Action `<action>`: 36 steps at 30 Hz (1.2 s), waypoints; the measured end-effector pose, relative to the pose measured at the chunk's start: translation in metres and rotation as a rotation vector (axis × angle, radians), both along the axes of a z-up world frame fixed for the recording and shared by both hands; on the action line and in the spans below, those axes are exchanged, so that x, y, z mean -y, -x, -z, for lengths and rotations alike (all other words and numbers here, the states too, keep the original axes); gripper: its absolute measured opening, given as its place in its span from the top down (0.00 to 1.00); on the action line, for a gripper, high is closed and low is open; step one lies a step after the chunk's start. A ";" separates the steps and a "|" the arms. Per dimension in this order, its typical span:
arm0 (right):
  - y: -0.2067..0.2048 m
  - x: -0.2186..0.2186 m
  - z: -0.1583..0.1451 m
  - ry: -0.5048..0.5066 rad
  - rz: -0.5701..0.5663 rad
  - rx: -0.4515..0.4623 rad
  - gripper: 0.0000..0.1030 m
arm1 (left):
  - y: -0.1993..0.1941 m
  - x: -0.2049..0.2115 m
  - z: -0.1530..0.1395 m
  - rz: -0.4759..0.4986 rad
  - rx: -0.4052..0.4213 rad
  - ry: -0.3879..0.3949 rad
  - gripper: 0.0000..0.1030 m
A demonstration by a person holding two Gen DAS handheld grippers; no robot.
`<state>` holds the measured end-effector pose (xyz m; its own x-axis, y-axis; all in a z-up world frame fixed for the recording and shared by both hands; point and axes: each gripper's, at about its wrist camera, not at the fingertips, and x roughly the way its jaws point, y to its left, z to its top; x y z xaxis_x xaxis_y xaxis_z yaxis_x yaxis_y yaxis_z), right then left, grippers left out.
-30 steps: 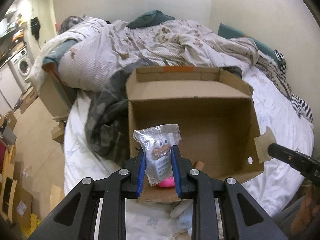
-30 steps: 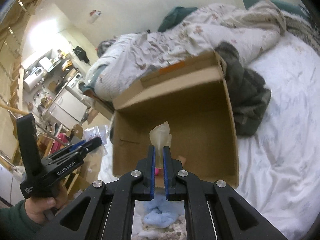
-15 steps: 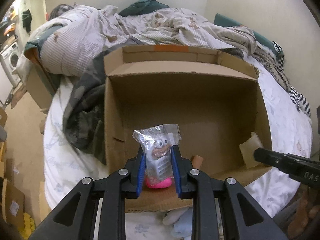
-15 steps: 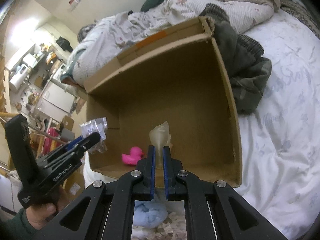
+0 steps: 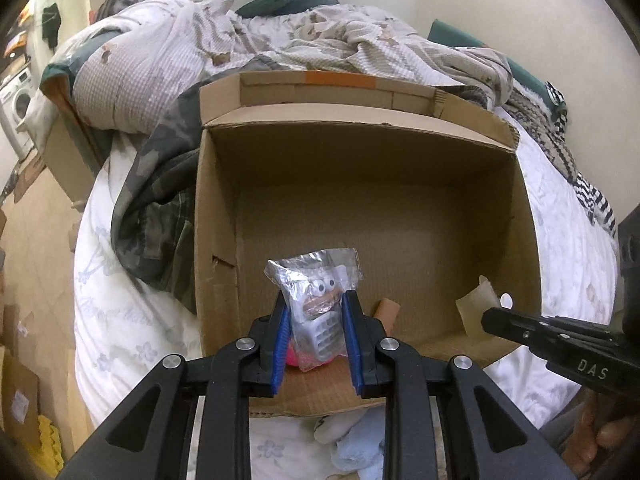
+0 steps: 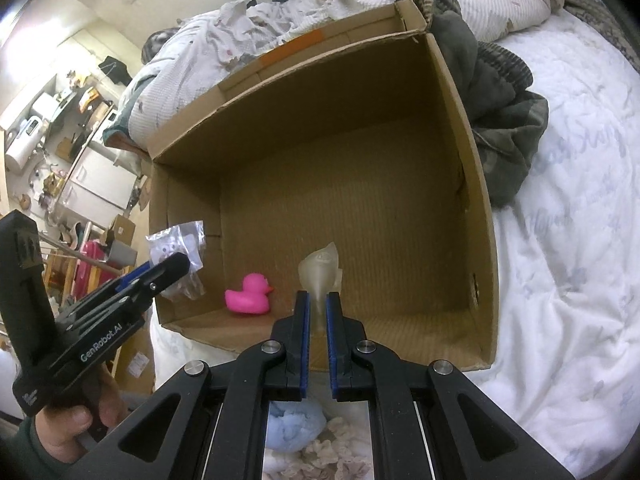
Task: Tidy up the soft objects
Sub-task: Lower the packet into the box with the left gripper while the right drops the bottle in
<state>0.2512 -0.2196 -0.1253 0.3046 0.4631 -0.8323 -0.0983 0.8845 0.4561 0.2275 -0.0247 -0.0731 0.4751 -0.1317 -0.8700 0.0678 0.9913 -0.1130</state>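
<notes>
My left gripper (image 5: 314, 320) is shut on a clear plastic bag holding a grey toy with googly eyes (image 5: 316, 304), held over the near edge of an open cardboard box (image 5: 360, 132). My right gripper (image 6: 317, 312) is shut on a translucent soft rose-shaped piece (image 6: 320, 270), also over the box's near edge. A pink rubber duck (image 6: 248, 295) lies on the box floor near the front left corner. In the left wrist view the right gripper (image 5: 492, 320) comes in from the right with the translucent piece (image 5: 474, 306). In the right wrist view the left gripper (image 6: 172, 268) shows at the left with the bag (image 6: 178, 248).
The box sits on a white bed (image 6: 568, 240). A dark camouflage garment (image 5: 152, 208) lies against the box's side. A rumpled patterned duvet (image 5: 320, 40) is behind it. Light blue and cream soft items (image 6: 292, 432) lie on the bed in front of the box.
Both grippers have moved forward and closer to the box, so the box interior fills more of each view. The pink duck has come into sight. Both still hold their items.
</notes>
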 end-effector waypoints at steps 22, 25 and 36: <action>-0.001 0.011 -0.002 -0.022 0.060 0.016 0.26 | 0.000 0.003 0.006 -0.003 -0.032 -0.008 0.42; -0.001 0.012 -0.003 -0.022 0.062 0.023 0.26 | 0.000 0.003 0.006 -0.004 -0.036 -0.010 0.42; 0.001 0.010 -0.004 -0.019 0.068 0.016 0.26 | 0.000 0.000 0.004 -0.019 -0.031 -0.013 0.42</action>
<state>0.2499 -0.2301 -0.1208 0.3490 0.4561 -0.8186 -0.0455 0.8808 0.4713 0.2270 -0.0250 -0.0774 0.4501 -0.1118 -0.8859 0.0460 0.9937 -0.1020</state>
